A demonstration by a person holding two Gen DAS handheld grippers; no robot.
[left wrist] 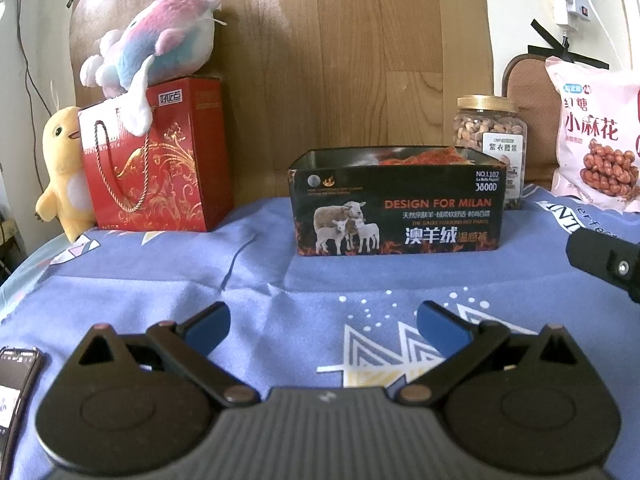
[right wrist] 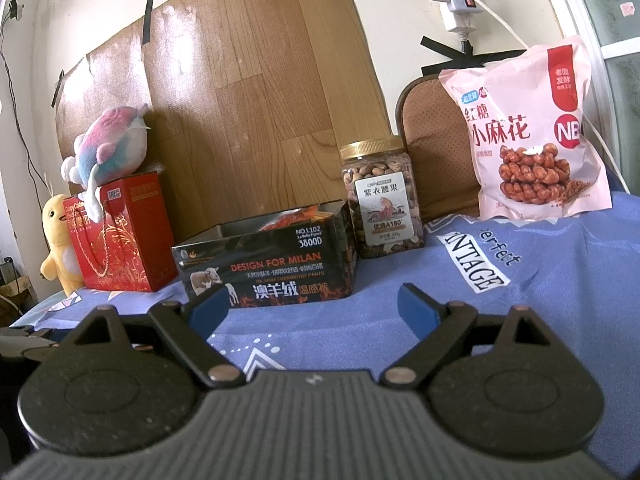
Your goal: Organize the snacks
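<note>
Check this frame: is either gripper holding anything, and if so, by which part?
Nothing is held. The left gripper and right gripper are both open over the blue cloth, with nothing between their fingers.

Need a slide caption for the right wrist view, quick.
Open right gripper hovers over blue cloth, facing black tin, nut jar and pink snack bag.

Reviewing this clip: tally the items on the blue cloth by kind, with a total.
Plush toys: 2, the pink-and-blue plush atop the red gift box and the yellow chick
Boxes: 2, the red gift box and the open black box
Snack jars: 1, the nut jar
Snack bags: 1, the pink bag
Phones: 1, the phone
Total: 7
</note>
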